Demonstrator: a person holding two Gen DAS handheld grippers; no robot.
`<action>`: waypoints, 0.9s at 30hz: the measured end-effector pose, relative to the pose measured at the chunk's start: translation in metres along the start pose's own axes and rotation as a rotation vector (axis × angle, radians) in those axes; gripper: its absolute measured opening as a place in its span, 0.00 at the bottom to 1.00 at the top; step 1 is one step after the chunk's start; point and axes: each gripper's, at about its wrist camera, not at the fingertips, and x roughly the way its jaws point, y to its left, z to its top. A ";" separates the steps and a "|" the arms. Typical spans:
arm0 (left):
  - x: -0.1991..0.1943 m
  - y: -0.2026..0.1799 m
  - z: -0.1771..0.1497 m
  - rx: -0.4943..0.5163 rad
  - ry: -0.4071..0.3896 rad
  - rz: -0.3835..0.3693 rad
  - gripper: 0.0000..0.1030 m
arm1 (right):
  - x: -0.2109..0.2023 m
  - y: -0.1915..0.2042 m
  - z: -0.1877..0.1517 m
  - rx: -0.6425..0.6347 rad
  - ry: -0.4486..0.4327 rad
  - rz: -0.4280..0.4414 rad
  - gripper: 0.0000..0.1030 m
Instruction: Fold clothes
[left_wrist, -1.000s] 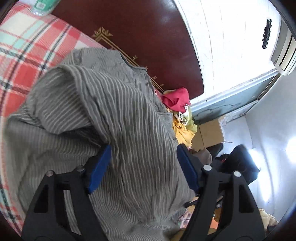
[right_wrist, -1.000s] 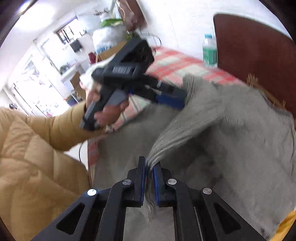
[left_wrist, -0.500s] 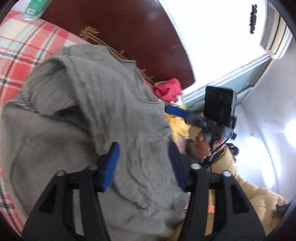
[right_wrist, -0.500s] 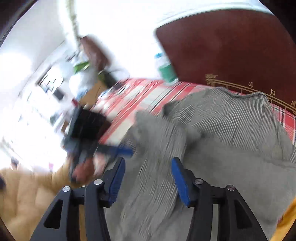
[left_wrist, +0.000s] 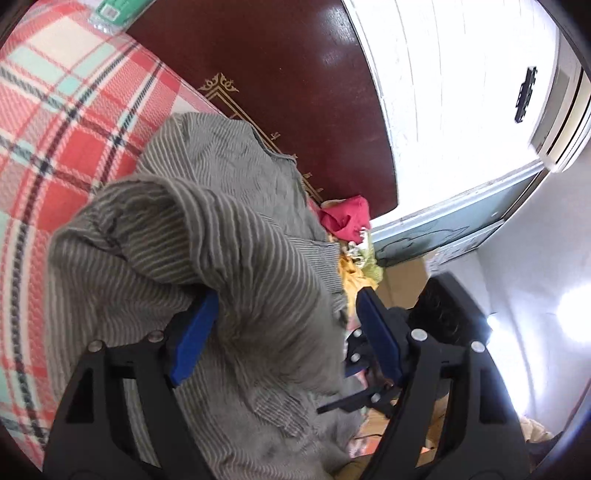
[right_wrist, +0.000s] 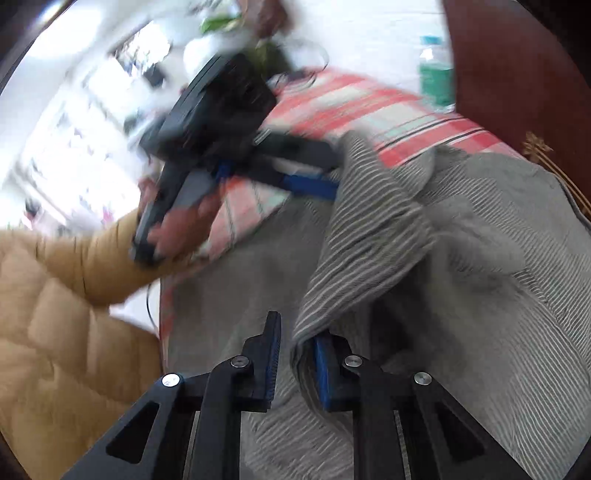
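Observation:
A grey striped garment (left_wrist: 229, 236) lies crumpled on the plaid bed cover (left_wrist: 55, 122). My left gripper (left_wrist: 284, 332) is open wide, with a raised ridge of the garment lying between its blue pads (left_wrist: 192, 339). In the right wrist view the garment (right_wrist: 498, 258) forms a lifted fold that runs from the left gripper (right_wrist: 314, 177) down to my right gripper (right_wrist: 297, 354). The right jaws stand a narrow gap apart, and the fold's edge hangs at the right pad (right_wrist: 321, 365). The view is motion-blurred.
A dark wooden headboard (left_wrist: 295, 74) borders the bed. Red, yellow and green clothes (left_wrist: 347, 221) are piled beside the garment. A water bottle (right_wrist: 436, 77) stands near the headboard. A person's hand and tan padded sleeve (right_wrist: 74, 295) hold the left gripper.
The right gripper was shut on the fold a second ago, let go and opened wide, and now has narrowed around the fold's edge. The left gripper stayed open over the ridge.

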 end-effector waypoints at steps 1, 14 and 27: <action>0.001 0.002 -0.001 -0.008 0.002 -0.020 0.65 | 0.002 0.004 -0.002 -0.020 0.036 -0.005 0.19; -0.014 0.003 -0.026 0.049 0.009 0.093 0.70 | -0.060 -0.097 0.041 0.259 -0.269 0.172 0.47; -0.016 0.018 0.005 0.025 -0.082 0.089 0.76 | -0.043 -0.048 0.045 -0.010 -0.057 0.107 0.47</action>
